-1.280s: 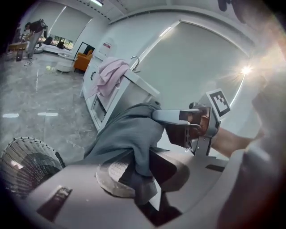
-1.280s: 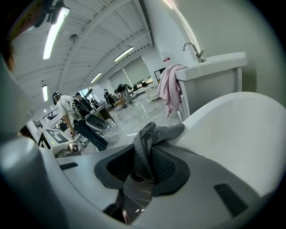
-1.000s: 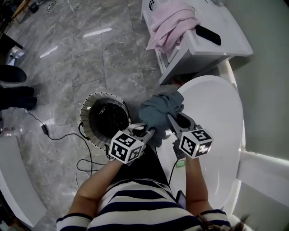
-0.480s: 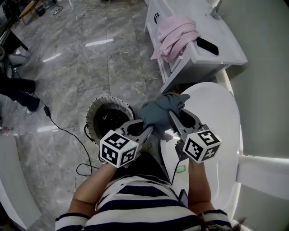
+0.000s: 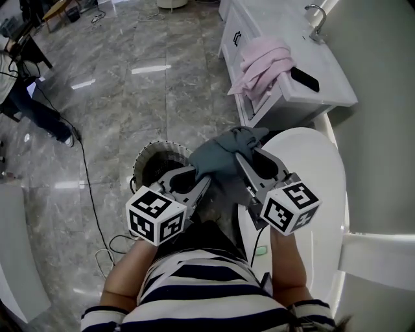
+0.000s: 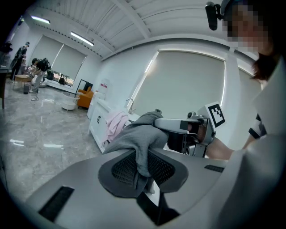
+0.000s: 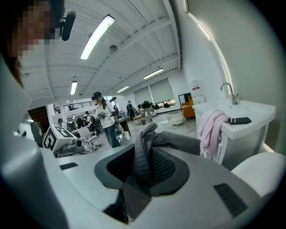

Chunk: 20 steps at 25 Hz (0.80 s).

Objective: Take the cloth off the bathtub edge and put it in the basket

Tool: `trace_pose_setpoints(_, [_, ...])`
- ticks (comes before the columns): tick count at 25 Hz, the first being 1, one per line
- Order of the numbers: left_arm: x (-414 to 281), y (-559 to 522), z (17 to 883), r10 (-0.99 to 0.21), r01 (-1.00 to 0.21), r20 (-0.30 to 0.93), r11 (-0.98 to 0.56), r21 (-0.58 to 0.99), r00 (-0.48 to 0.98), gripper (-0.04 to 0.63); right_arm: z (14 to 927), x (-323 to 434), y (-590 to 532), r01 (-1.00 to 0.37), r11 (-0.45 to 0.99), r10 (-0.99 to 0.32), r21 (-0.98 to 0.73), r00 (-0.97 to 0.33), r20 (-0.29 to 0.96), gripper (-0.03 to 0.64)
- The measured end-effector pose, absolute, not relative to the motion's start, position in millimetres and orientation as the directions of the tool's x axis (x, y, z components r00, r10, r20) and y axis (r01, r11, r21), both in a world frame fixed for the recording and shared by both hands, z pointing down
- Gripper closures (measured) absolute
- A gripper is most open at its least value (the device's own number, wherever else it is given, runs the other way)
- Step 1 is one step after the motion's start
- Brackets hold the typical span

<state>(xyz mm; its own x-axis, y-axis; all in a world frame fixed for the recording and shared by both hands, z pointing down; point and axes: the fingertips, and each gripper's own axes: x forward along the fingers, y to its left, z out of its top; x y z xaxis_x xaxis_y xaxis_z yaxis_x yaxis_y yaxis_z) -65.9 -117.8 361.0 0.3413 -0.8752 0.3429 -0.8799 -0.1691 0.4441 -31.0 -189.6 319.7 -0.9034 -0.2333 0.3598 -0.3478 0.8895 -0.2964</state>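
A grey-teal cloth (image 5: 224,154) hangs bunched in the air between the basket and the tub, lifted off the white bathtub (image 5: 321,188). My left gripper (image 5: 205,179) is shut on its left part, and a fold of cloth (image 6: 139,142) drapes out between the jaws. My right gripper (image 5: 242,161) is shut on the right part, with the cloth (image 7: 146,154) pinched between its pads. The round wire basket (image 5: 150,167) with a dark lining stands on the floor left of the tub, partly hidden under my left gripper.
A white vanity (image 5: 279,91) stands beyond the tub with a pink towel (image 5: 264,59), a black phone (image 5: 305,79) and a tap (image 5: 316,13). A black cable (image 5: 87,194) trails over the marble floor. A person's legs (image 5: 35,107) show at the far left.
Both grippers have risen together with the cloth, which has come up off the tub edge and now hangs higher, nearer the basket's side.
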Motion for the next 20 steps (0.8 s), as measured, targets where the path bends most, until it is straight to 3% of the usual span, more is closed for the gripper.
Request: trace_pose_setpoints(20, [-176, -31, 318, -0.952, -0.914, 0.304, 0.150, 0.377, -0.030, 0.523, 284, -150, -105, 0.010, 0.956, 0.093, -0.295, -0.958, 0.270, 0.497])
